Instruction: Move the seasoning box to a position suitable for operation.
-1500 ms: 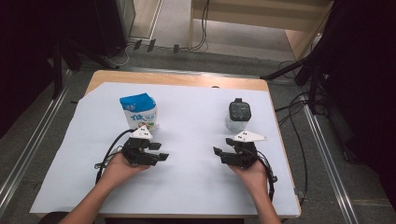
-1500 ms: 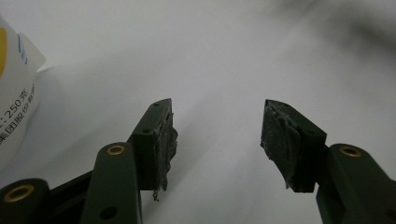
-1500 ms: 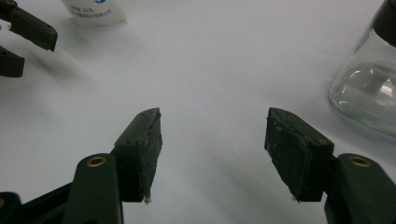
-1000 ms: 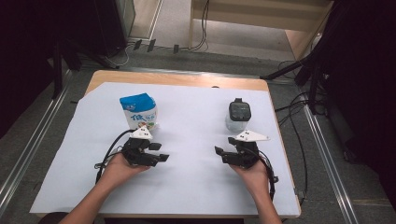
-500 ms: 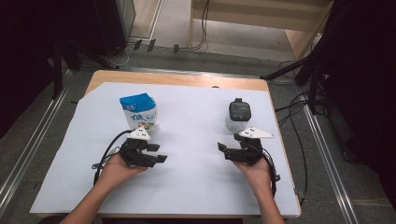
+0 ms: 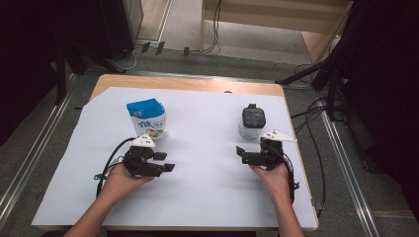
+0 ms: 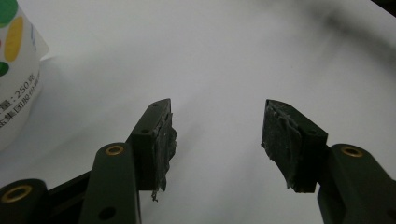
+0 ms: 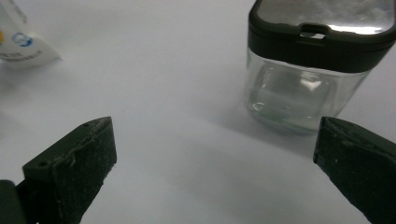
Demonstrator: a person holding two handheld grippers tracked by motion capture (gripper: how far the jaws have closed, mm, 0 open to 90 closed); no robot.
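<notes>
We spread right claw [image 8: 212, 161] wide, jaws just opened, empty; clear glass jar with black lid [image 8: 313, 65] ahead-right. Left claw [image 7: 217, 135] half-spread, empty. Advice: centre jar between jaws, grip below lid.

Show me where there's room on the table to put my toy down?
The widest bare patch of white sheet lies between the milk carton and the lidded glass jar. The near strip below both grippers is free too. It is crowded by the jar, where the open right gripper sits close.
</notes>
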